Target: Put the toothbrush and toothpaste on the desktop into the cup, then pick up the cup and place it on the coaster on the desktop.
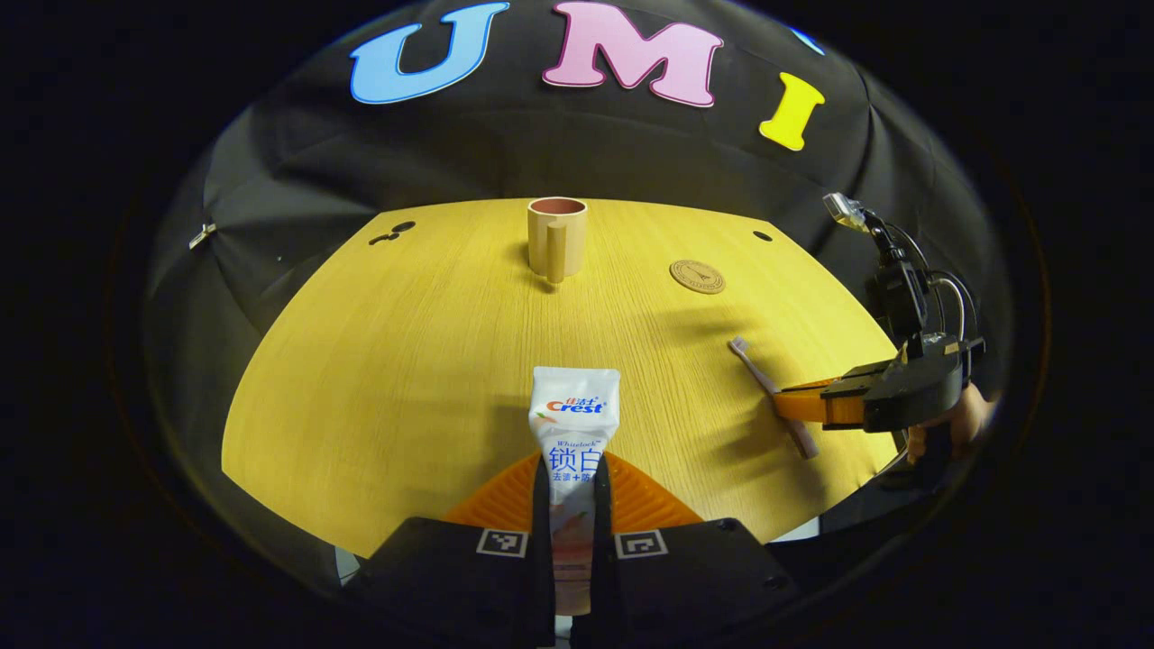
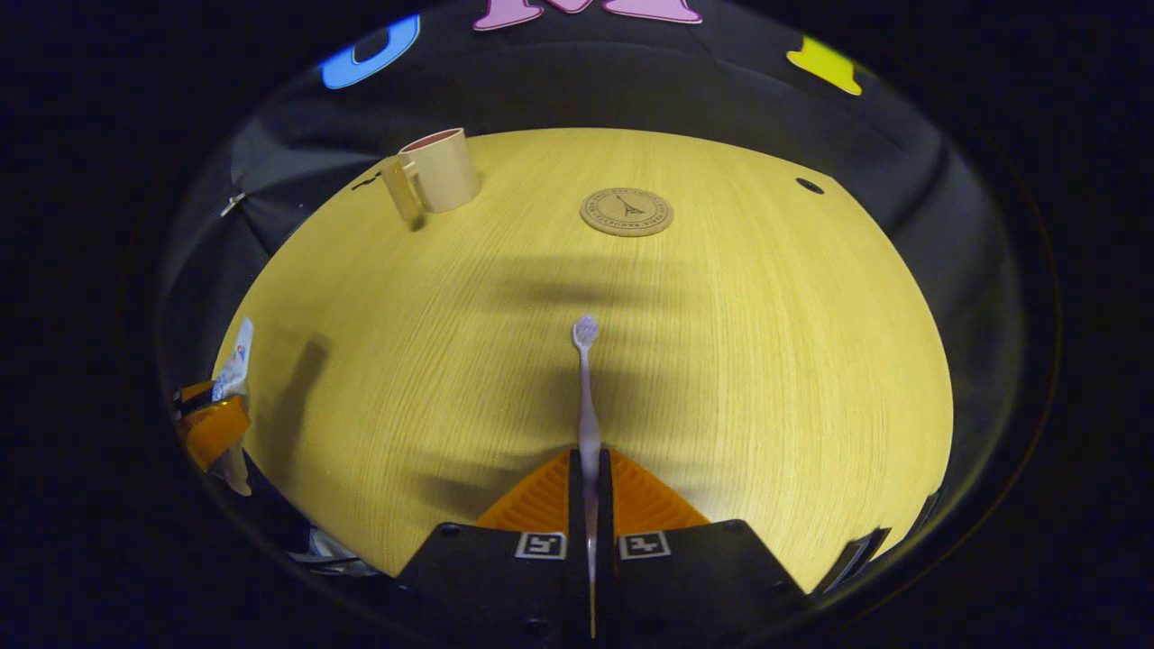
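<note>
With the left gripper [image 1: 572, 505] pinching the white printed toothpaste tube [image 1: 573, 424] and the right gripper [image 2: 590, 505] clamped on the pale slender toothbrush [image 2: 587, 397] above the yellow wooden desktop [image 2: 739, 361], both look ready to be carried to the beige handled cup [image 1: 557, 236] near the round cork coaster [image 2: 627, 212].

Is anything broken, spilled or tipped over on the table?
Nothing stands out. The cup stands upright, the coaster lies flat, and the desktop looks clean. The left claw grips the toothpaste, the right claw the toothbrush.
</note>
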